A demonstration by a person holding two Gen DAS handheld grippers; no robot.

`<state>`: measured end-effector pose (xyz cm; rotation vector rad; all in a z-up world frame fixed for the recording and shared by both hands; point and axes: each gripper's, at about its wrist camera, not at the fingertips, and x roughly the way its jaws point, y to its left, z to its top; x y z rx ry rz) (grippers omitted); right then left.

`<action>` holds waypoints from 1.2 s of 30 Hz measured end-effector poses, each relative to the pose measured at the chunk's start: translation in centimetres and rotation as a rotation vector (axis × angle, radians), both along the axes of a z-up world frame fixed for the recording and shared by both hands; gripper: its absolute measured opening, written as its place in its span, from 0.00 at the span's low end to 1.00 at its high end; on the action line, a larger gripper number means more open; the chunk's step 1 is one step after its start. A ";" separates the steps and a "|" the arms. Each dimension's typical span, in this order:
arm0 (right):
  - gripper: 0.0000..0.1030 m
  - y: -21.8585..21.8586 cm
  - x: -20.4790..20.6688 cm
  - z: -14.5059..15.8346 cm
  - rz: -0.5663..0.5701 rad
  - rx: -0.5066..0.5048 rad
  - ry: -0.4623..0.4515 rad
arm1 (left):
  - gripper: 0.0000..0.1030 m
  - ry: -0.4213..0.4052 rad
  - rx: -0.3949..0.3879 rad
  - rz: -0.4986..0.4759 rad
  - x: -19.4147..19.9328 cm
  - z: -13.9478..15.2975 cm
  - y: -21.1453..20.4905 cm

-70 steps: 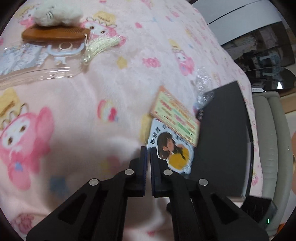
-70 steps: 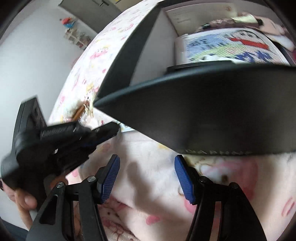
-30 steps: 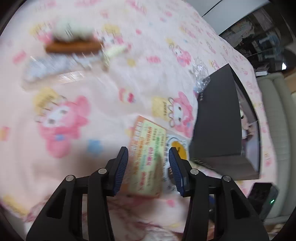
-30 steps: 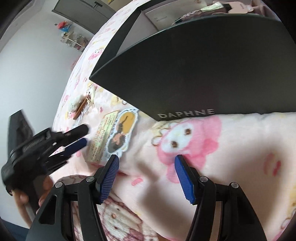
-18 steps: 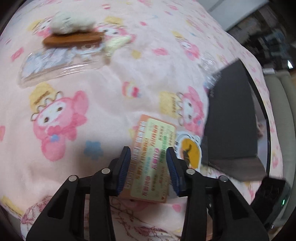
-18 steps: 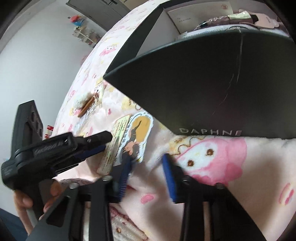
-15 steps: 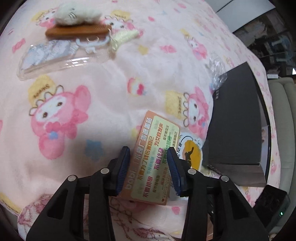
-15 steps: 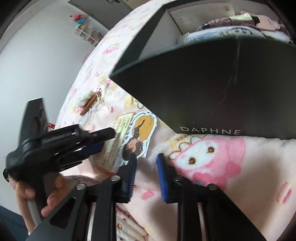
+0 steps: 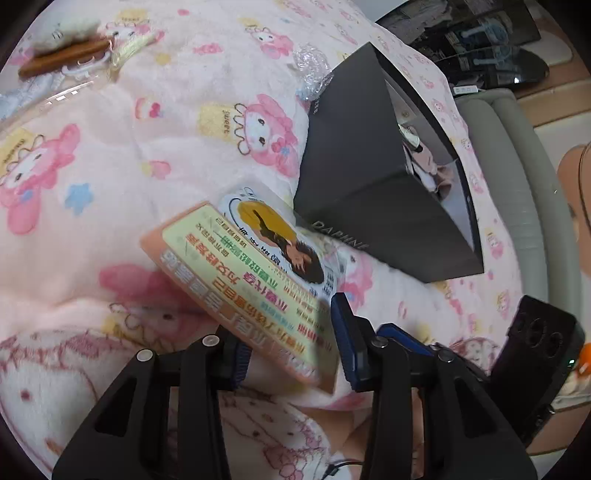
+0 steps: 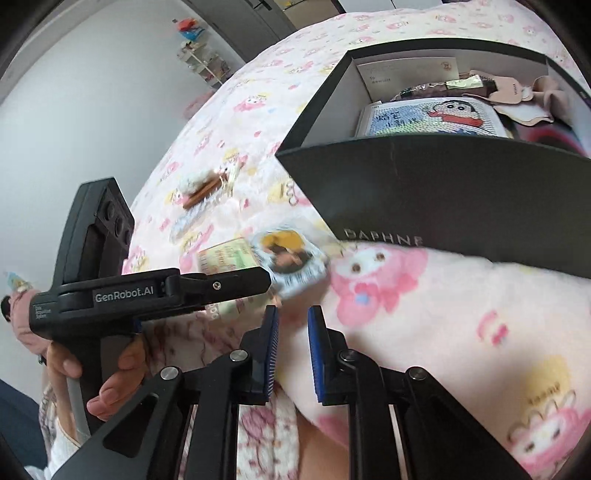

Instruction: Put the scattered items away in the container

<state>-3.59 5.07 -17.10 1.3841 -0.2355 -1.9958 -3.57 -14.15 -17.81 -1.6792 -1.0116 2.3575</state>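
Note:
My left gripper [image 9: 291, 339] is open with its pads on either side of the near end of an orange and green printed card [image 9: 236, 284]. A die-cut sticker of a girl in yellow [image 9: 277, 240] lies under the card's far edge. The black DAPHNE box [image 9: 369, 177] stands just beyond, holding several items. In the right wrist view my right gripper [image 10: 293, 332] is narrowly open and empty over the pink blanket, just short of the sticker [image 10: 288, 258] and card [image 10: 225, 258]. The left gripper body [image 10: 155, 291] shows there, and the box [image 10: 443, 192].
A wooden comb [image 9: 62, 55], a white plush [image 9: 62, 29], a tassel and a clear case [image 9: 44, 99] lie at the far left of the blanket. Crumpled clear wrap [image 9: 312, 66] lies by the box's far corner. A grey sofa [image 9: 517, 184] is at the right.
My left gripper has moved in over the card, which now lies between its pads. My right gripper has narrowed from wide open and come closer to the sticker.

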 end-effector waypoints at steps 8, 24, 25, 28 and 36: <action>0.18 3.0 -0.8 -1.1 -0.088 0.034 -0.044 | 0.43 0.019 -0.040 0.208 0.6 0.3 -3.8; 0.41 -3.6 -6.3 -5.3 -0.058 0.033 -0.087 | 0.51 -0.013 -0.115 0.268 -1.5 -1.1 -4.4; 0.41 -3.8 -6.4 -5.5 -0.050 0.016 -0.088 | 0.51 -0.013 -0.119 0.266 -1.5 -1.1 -4.4; 0.36 -4.6 -6.4 -5.3 0.000 -0.028 -0.089 | 0.49 -0.016 -0.132 0.258 -1.5 -1.0 -4.2; 0.17 -3.6 -4.3 -2.9 0.057 -0.118 -0.089 | 0.21 0.027 -0.150 0.153 -0.3 1.3 -1.8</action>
